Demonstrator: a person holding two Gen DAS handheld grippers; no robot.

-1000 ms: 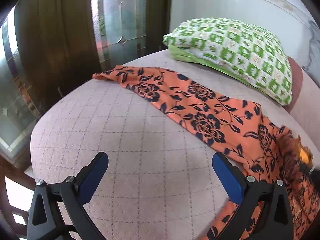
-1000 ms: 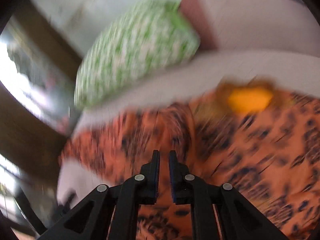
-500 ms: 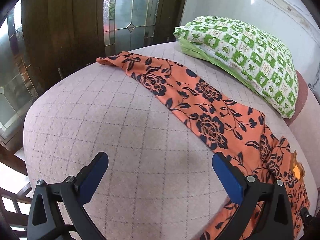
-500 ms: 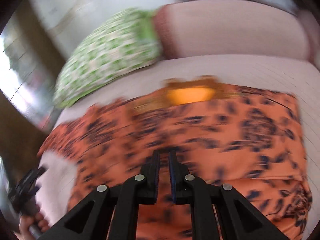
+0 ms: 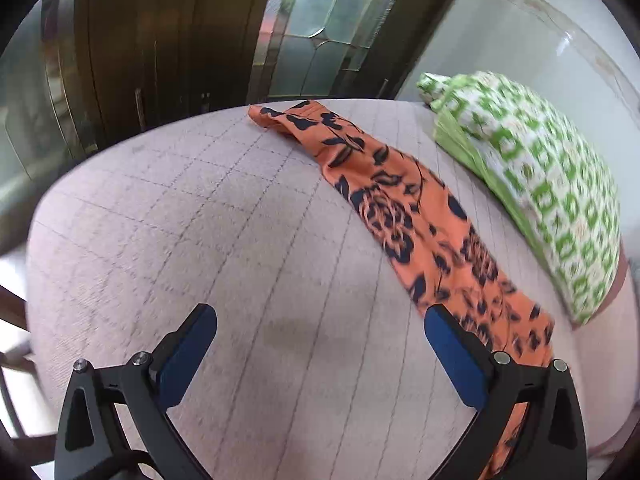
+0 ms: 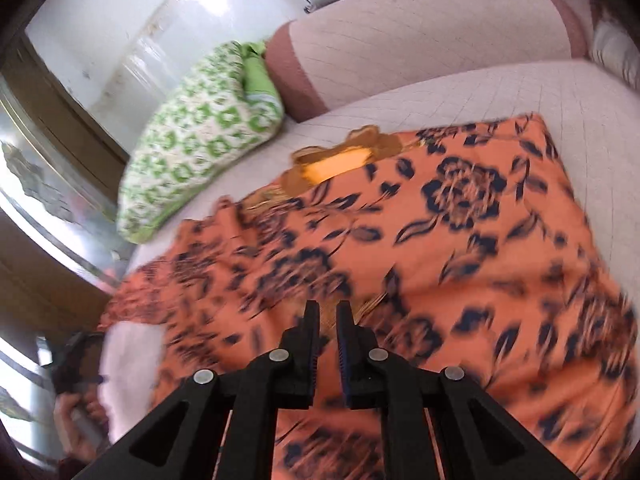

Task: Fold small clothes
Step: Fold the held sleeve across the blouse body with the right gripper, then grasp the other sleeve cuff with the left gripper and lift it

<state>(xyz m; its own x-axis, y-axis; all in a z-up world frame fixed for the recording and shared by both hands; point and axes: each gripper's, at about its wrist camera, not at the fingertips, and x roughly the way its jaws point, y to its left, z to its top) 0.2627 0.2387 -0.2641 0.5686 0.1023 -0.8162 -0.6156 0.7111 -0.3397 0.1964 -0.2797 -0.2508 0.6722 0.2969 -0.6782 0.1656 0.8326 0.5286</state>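
Note:
An orange garment with a dark flower print [image 6: 440, 240] lies spread on the pink quilted bed [image 5: 200, 220]. Its neckline with a yellow lining [image 6: 340, 160] points toward the backrest. One long sleeve [image 5: 400, 208] stretches out toward the bed's far edge. My left gripper [image 5: 320, 316] is open over bare quilt, its right finger just beside the sleeve, with nothing between the pads. My right gripper [image 6: 328, 310] hangs shut above the garment's body; I see no cloth pinched in it. The left gripper [image 6: 76, 356] and the hand on it show blurred at the lower left.
A green and white patterned pillow [image 5: 540, 184] lies beside the sleeve, against the wall. A padded pink backrest [image 6: 420, 40] runs behind the garment. Dark wooden doors with glass panes [image 5: 160, 40] stand past the bed's edge.
My left gripper has swung and rolled, so the sleeve now sits further right in its view. The right gripper has slid across the garment's body, still shut.

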